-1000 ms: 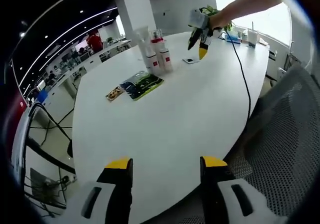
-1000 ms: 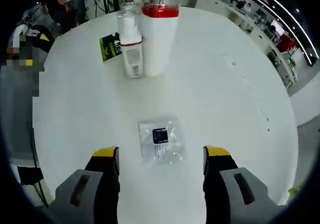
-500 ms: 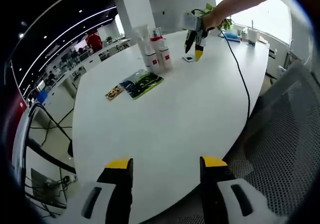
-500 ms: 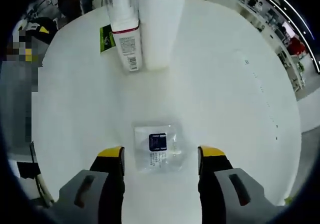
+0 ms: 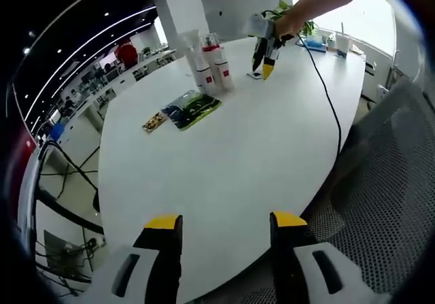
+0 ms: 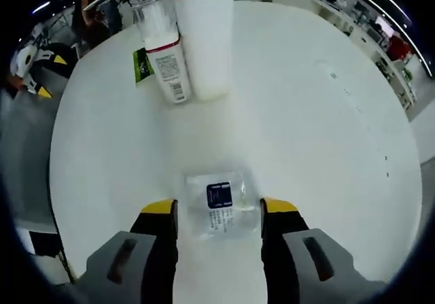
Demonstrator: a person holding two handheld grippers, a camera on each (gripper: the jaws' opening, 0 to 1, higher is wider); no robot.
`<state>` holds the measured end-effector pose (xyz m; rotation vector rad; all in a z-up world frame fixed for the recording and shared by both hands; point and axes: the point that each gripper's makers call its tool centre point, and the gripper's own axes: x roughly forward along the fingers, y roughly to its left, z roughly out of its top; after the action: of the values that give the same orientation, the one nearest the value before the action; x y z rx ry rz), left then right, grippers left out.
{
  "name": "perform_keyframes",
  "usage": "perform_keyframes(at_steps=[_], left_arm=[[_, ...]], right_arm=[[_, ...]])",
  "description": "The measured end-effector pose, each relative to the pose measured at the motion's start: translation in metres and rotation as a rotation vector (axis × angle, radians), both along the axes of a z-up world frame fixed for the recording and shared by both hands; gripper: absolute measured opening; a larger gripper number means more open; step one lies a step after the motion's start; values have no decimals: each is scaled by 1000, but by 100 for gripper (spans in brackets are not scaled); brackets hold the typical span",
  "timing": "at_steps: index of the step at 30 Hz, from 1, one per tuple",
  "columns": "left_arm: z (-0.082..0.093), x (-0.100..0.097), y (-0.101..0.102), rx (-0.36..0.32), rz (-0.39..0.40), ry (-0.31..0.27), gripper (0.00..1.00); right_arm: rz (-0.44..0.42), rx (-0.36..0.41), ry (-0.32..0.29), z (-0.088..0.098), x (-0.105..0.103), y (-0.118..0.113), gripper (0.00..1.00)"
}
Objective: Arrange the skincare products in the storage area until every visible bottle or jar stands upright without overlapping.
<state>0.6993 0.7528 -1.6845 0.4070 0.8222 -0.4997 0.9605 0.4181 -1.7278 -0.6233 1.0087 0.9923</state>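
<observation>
1. Large round white table [image 6: 326, 113] carries everything. In the right gripper view two white plastic bottles stand upright at 12 o'clock, touching or nearly so.
2. Tall wide white bottle with red band at the top [image 6: 202, 39] is opaque, so its contents cannot be told. At its 9 o'clock stands the smaller white bottle with clear cap and red ring [image 6: 163, 56], with a printed label of small text on its side, too small to read.
3. Small clear plastic sachet with dark blue square print [image 6: 221, 205] lies flat on the table between the jaws of the right gripper [image 6: 219, 207]. Lines of text sit below the blue square, unreadable. What the sachet holds cannot be told.
4. Right gripper: yellow-tipped jaws spread wide on either side of the sachet, tips at or just above the table, nothing clamped.
5. Green and black flat packet [image 6: 141, 64] lies at 9 o'clock of the smaller bottle, partly hidden behind it; its print is unreadable.
6. In the left gripper view the bottle cluster [image 5: 207, 66] stands at 12 o'clock, well apart from the camera. Red marks show on the labels, unreadable. The number of bottles is hard to tell.
7. Green and blue flat packets [image 5: 191, 107] and a small patterned packet [image 5: 155, 122] lie at 7 o'clock of the cluster.
8. Left gripper [image 5: 221, 221]: yellow-tipped jaws wide apart, holding nothing, over the near table edge.
9. Black cable [image 5: 329, 107] runs across the table at 2 o'clock.
</observation>
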Motion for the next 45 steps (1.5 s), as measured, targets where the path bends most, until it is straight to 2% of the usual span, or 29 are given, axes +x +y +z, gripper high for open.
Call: perform_keyframes(at_steps=[1, 8, 13, 19, 29, 33, 39, 45], left_arm=[[0, 0, 0, 2, 1, 3, 53], [2, -1, 0, 10, -3, 3, 53], [2, -1, -1, 13, -5, 4, 53], [6, 1, 0, 6, 13, -12, 53], [8, 1, -2, 18, 0, -25, 53], [12, 2, -2, 11, 5, -46, 53], [12, 1, -2, 24, -5, -44, 53], [20, 5, -5, -28, 20, -62, 53]], right_arm=[[-5, 4, -1, 1, -1, 1, 36], [-89, 18, -14, 2, -8, 4, 36], [-69, 36, -39, 8, -21, 13, 36], [-57, 84, -84, 26, -38, 22, 35], [-34, 114, -147, 53, -61, 24, 32], [-18, 116, -158, 56, -63, 22, 31], [-2, 144, -189, 72, -79, 27, 31], [35, 185, -228, 88, -96, 43, 31]])
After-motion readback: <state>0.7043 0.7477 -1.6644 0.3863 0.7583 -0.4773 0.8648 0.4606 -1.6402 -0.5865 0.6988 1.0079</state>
